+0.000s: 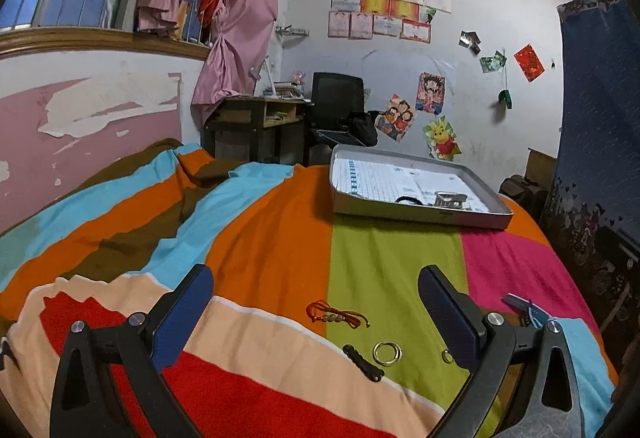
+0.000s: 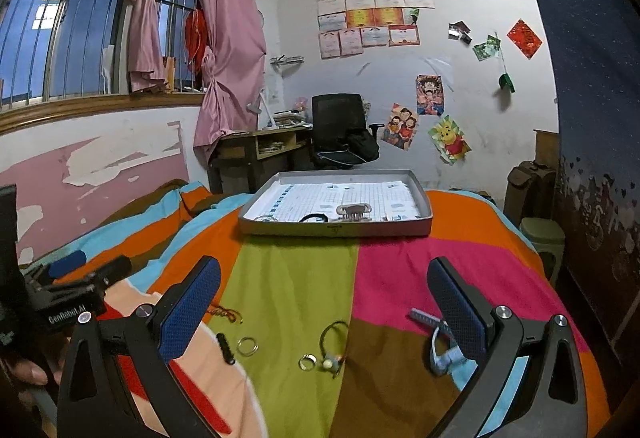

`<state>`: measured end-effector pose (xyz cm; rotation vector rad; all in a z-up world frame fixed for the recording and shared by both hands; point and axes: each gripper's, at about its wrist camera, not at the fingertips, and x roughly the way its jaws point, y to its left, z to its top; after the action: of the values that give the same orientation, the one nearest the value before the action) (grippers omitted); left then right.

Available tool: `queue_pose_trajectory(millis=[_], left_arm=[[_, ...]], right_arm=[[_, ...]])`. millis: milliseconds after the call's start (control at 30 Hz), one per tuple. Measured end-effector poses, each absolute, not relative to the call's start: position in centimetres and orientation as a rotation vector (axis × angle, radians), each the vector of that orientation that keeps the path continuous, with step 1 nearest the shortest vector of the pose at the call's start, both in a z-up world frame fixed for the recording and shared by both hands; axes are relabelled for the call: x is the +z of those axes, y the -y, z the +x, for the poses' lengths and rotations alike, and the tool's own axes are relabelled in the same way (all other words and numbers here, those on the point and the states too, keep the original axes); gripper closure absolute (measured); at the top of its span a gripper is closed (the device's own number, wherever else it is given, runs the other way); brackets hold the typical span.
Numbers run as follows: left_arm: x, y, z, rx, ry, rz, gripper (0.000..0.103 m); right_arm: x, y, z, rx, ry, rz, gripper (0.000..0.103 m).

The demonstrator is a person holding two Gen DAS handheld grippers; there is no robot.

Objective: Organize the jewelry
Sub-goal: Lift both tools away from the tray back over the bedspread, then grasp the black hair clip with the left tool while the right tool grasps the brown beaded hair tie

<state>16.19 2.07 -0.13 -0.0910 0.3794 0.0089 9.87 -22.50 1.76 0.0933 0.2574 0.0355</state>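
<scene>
The bedspread (image 2: 296,278) is matt woven cloth in flat colour bands, softly creased toward 10 o'clock. On it at 12 o'clock sits a tray (image 2: 336,228) of dull grey sheet metal with a satin sheen, lined with smooth printed paper (image 2: 360,197). Inside lies a hair claw (image 2: 354,211) that looks like pale, slightly glossy plastic. At 6 o'clock a gold ring (image 1: 387,352) shines as polished metal, beside a black beaded strand (image 1: 362,357) with a low gloss and a red cord bracelet (image 1: 336,316) of braided thread. The right gripper (image 2: 324,308) has matt black plastic arms, bright metal screws and rough-textured blue pads (image 2: 190,312). The curtain (image 2: 228,49) is pink cloth with a faint sheen.
</scene>
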Motion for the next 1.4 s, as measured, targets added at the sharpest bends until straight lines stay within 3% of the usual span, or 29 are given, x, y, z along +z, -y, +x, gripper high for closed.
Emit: queue_pose_trajectory(millis=[400,933,1000,1067,1167,1400], left_arm=[[-3.7,-1.4,20.9,0.029,-0.426,-0.098,0.0],[-9.6,-0.7,23.5,-0.126,-0.672,-0.117,0.001],[-9.7,-0.6,23.5,-0.148,-0.682,-0.119,0.007],[-10.0,-0.3,23.7,-0.181,-0.704,-0.117,0.015],[-10.5,0.3,23.7,-0.233,-0.736,-0.111,0.025],[-11.7,0.6,24.7,-0.278,-0.815,-0.13,0.043]], right_arm=[[0.4,23.5,18.0,0.055,-0.306,0.014,0.001],[-8.0,24.7,23.4,0.125,-0.618,0.148,0.002],[-9.0,24.6,23.9,0.137,-0.65,0.171,0.006],[-9.8,24.2,24.2,0.151,-0.677,0.171,0.023],[-10.9,23.3,24.6,0.178,-0.723,0.155,0.037],[-12.8,22.2,25.3,0.225,-0.823,0.162,0.051]])
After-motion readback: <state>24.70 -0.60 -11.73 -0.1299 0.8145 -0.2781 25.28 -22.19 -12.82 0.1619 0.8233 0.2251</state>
